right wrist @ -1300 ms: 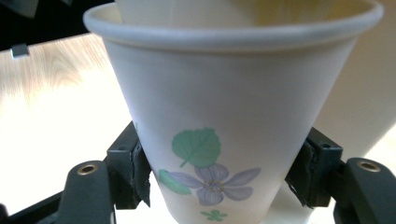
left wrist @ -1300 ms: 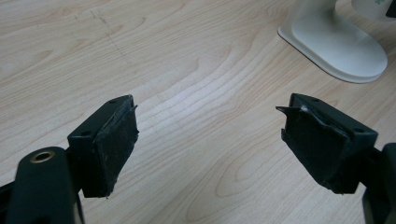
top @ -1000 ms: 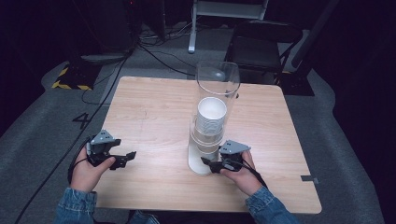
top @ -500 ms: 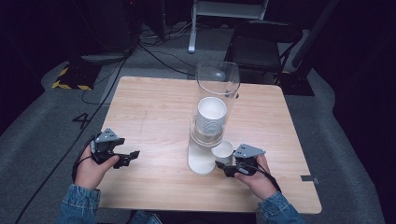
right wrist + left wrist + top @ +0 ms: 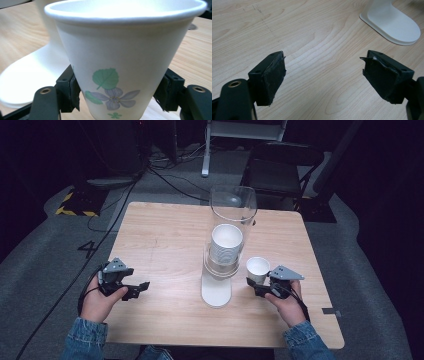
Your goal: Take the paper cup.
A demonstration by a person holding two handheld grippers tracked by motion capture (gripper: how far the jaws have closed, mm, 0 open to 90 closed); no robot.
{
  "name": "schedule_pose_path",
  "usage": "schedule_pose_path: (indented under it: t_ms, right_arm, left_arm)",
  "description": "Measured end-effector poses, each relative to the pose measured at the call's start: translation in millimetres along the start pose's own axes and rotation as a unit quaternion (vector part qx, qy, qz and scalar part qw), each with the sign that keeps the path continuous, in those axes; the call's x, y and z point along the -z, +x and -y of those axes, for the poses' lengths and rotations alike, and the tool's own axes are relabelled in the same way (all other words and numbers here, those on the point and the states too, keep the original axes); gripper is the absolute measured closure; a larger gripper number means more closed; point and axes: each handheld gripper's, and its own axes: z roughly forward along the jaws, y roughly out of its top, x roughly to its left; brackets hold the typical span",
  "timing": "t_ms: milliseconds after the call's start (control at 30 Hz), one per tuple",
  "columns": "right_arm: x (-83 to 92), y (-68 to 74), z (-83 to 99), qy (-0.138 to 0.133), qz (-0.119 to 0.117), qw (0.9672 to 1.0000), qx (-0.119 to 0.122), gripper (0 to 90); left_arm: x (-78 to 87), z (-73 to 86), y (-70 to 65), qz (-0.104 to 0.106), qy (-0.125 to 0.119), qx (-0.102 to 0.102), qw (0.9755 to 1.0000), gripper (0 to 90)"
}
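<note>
Right gripper (image 5: 256, 287) has the paper cup (image 5: 257, 269) between its jaws, low on the cup wall near the flower print; jaws have just been opening a bit, pads sit against the cup sides. Cup is upright, just right of the cup dispenser (image 5: 223, 262), beside its white base (image 5: 216, 292). Left gripper (image 5: 140, 287) sits well left of the dispenser, jaws wide apart with nothing between them, over the bare wooden table (image 5: 165, 235).

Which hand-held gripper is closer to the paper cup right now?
Right. The right hand-held gripper has the paper cup between its jaws, pads against its sides, beside the cup dispenser. The left hand-held gripper sits open at the table's other side, past the dispenser.
</note>
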Motion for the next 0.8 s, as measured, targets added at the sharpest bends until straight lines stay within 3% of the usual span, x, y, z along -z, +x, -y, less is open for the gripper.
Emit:
schedule_pose_path:
  t_ms: [67,267,567,700,800]
  right_arm:
    - [0.5,-10.4,4.3,-0.004,0.011,0.9998,-0.015,32.0]
    - [-0.9,-24.9,10.0,0.002,0.031,0.9992,-0.026,32.1]
    - [-6.4,-33.6,13.4,0.016,0.046,0.9975,-0.051,31.3]
    - [-9.9,-35.8,15.7,0.046,0.048,0.9958,-0.063,31.5]
    - [-10.7,-36.1,16.2,0.054,0.050,0.9950,-0.067,31.6]
  left_arm:
    - [-0.3,0.4,-0.1,-0.001,0.002,0.000,1.0000,17.9]
    - [-1.2,0.4,-0.8,0.000,0.004,0.000,1.0000,17.9]
    - [-1.9,0.7,-1.1,0.000,0.004,0.000,1.0000,17.8]
    - [-1.5,0.9,-0.9,-0.002,0.004,0.002,1.0000,17.8]
    - [-1.5,1.0,-1.2,-0.001,0.003,0.002,1.0000,17.8]
